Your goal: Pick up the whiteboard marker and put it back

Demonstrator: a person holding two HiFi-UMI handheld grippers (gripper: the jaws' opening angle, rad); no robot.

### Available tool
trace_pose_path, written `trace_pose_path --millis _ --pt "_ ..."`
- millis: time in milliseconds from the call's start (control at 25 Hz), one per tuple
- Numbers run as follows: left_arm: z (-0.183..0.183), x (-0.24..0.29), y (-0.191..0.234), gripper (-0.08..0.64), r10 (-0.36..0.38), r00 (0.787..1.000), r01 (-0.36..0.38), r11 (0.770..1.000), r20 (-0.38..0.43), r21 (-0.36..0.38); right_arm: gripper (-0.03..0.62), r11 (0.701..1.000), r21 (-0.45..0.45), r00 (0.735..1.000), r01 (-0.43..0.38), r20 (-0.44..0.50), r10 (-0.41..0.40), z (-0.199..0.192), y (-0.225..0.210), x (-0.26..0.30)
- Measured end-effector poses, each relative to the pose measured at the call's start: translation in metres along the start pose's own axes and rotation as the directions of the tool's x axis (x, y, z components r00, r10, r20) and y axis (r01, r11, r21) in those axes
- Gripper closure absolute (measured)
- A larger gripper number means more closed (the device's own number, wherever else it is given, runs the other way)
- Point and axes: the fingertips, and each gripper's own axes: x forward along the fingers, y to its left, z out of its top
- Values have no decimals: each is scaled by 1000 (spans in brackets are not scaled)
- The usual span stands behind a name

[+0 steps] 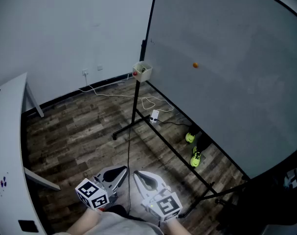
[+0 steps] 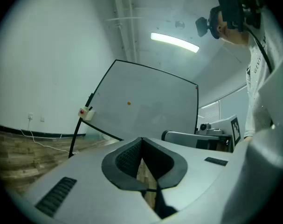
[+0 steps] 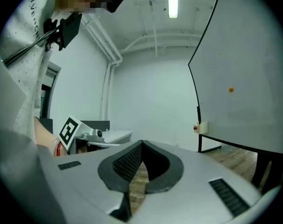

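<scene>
No whiteboard marker shows clearly in any view. A large grey whiteboard stands on a black frame, with one orange dot on it. At its left corner sits a small white box with something red on it, also seen in the left gripper view as the white box and in the right gripper view as the white box. My left gripper and right gripper hang low and close together, well short of the board. The left gripper and right gripper both have their jaws together with nothing between them.
A white table runs along the left. White cables and a power strip lie on the wood floor by the board's stand. Yellow-green shoes show under the board. Dark equipment fills the bottom right.
</scene>
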Motion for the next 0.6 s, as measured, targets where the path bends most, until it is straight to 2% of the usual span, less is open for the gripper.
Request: trace_pose_path --millis 280,600 --pt "-4 11 -4 545 19 1000 -19 1000 -8 -10 574 1000 -5 1000 -9 18 9 -3 -8 -5" --pt "-2 47 25 545 8 1000 -8 1000 -5 -14 574 1000 -4 1000 9 11 -9 -2 -45 18"
